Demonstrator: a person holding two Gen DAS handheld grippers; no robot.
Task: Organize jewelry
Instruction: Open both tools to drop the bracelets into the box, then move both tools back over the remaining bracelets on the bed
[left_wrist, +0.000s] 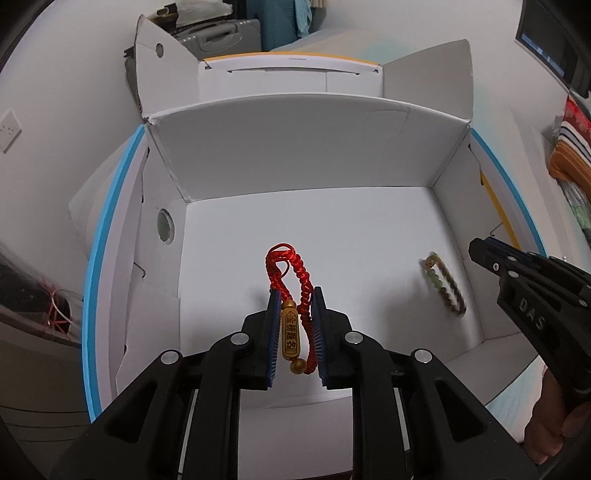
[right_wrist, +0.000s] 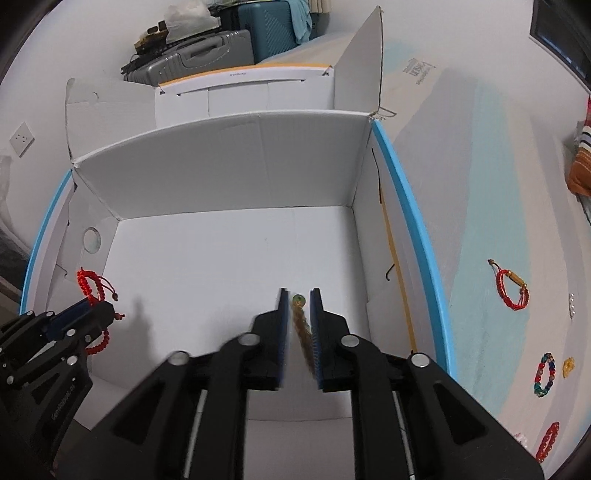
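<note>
A white cardboard box (left_wrist: 295, 155) with blue-edged sides lies open under both grippers. My left gripper (left_wrist: 296, 295) is shut on a red braided bracelet (left_wrist: 304, 280). Its gold charm (left_wrist: 290, 338) sits between the pads and its loop reaches past the fingertips. The right wrist view shows the same red bracelet (right_wrist: 88, 286) in the left gripper (right_wrist: 101, 308). My right gripper (right_wrist: 298, 293) is open, with a blurred brown-green bead bracelet (right_wrist: 303, 328) loose between its pads. In the left wrist view that bead bracelet (left_wrist: 443, 284) is clear of the right gripper (left_wrist: 480, 248), above the box floor.
Right of the box (right_wrist: 221, 166), on a pale blue and white surface, lie a red cord bracelet (right_wrist: 511, 290), a multicoloured bead bracelet (right_wrist: 545, 374), a red bead bracelet (right_wrist: 548, 441) and a small yellow piece (right_wrist: 569, 363). Suitcases (right_wrist: 192, 55) stand behind. A hand (left_wrist: 546, 424) holds the right gripper.
</note>
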